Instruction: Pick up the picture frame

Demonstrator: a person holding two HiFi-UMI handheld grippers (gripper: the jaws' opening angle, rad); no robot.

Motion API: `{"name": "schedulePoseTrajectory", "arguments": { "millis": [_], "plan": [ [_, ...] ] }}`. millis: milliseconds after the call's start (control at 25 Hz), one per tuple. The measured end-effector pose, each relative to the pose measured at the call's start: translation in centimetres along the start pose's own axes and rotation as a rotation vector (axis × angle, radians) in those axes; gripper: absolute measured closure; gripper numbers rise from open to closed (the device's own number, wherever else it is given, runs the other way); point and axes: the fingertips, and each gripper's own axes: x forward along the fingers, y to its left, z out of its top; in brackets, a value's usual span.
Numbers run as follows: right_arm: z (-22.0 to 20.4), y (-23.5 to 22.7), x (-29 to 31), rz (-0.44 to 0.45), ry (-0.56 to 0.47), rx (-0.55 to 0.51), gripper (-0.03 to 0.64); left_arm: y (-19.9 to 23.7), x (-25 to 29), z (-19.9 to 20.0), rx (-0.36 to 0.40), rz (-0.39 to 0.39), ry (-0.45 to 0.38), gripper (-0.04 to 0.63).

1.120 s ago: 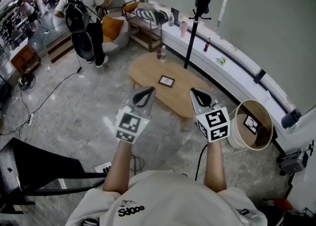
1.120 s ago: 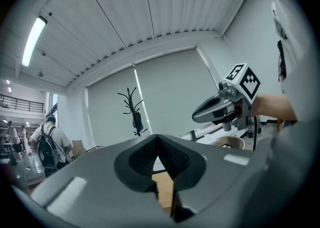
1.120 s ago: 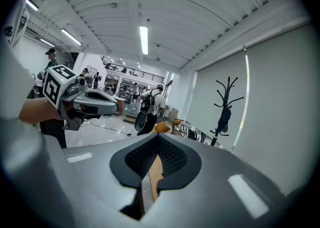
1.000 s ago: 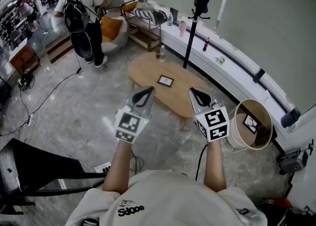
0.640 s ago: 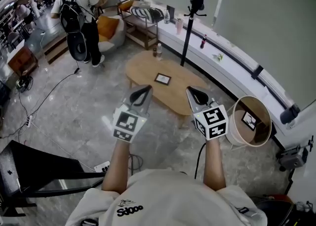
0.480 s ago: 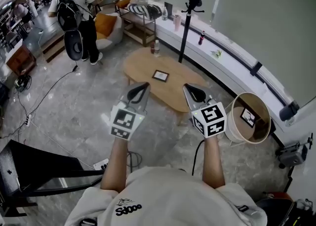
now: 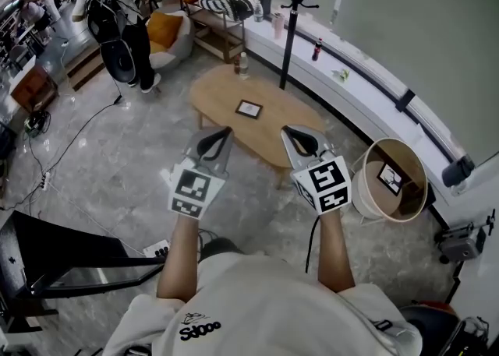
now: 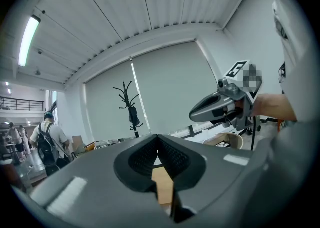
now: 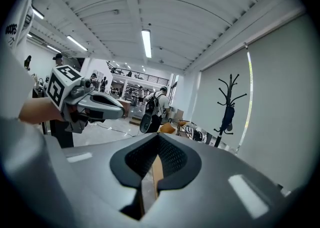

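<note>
Shirt (image 7: 265, 300): black print (image 7: 200, 326), roughly "Sdooo". Nothing else legible.

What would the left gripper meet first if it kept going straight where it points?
Nothing close. The left gripper is held nearly level, higher than the table, so it probably passes over table and frame. First in line looks like the window ledge beyond, though depth is unclear.
</note>
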Motion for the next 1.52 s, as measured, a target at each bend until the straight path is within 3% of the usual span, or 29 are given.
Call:
{"name": "schedulePoseTrajectory", "arguments": {
  "millis": [320, 560, 720, 1080, 1520],
  "plan": [
    [-1.8, -1.5, 0.1, 0.022, 0.016, 0.015, 0.614, -0.9, 0.9, -1.1, -0.024, 0.019, 0.031, 0.584],
    [-3.6, -2.6, 1.2, -0.013, 0.088, 0.01, 0.614, -0.8, 2.3, -1.7, -0.036, -0.015, 0.037, 0.584],
    [-3.7, -3.6, 2.7, -0.009, 0.078, 0.027, 0.614, 0.2, 4.2, -2.6, -0.046, -0.023, 0.034, 0.584],
    [-3.8, -7.7, 9.9, -0.06, 0.14, -0.017, 0.614, 7.0, 10.0, -3.9, -0.053, -0.021, -0.013, 0.584],
    [-0.8, -12.5, 19.6, -0.091, 0.139, 0.041, 0.614, 17.1, 17.7, -5.1, -0.06, -0.044, -0.018, 0.583]
  ]
}}
